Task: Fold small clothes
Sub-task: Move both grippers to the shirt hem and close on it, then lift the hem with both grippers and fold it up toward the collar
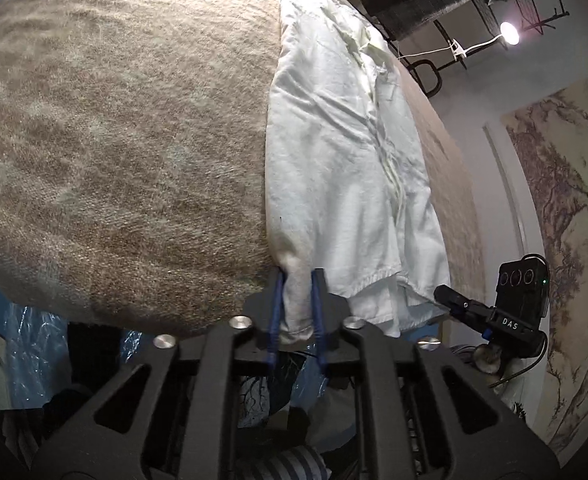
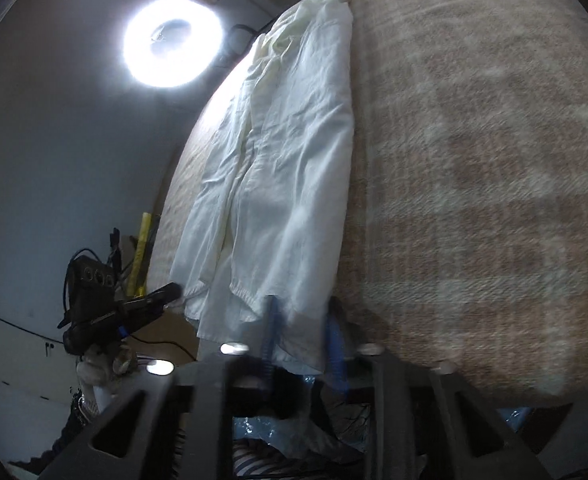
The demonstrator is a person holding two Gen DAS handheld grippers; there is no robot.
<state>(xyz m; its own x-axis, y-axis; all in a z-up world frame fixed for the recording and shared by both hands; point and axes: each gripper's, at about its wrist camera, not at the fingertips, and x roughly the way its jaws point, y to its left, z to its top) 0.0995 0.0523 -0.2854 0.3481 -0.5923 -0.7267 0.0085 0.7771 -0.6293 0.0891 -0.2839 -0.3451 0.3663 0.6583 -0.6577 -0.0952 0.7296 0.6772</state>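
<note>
- While the left gripper (image 1: 298, 304) pinches one near corner of the white garment (image 1: 334, 152), the right gripper (image 2: 300, 336) clamps another.
- Beyond, it lies lengthwise on the beige blanket (image 1: 114, 140).
- Only the right view shows the ring light (image 2: 172, 42) far off.

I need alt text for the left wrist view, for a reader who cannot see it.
The left gripper pinches a corner of a white garment that lies lengthwise on a beige woven blanket. At the right, the right gripper meets the garment's hem.
</note>
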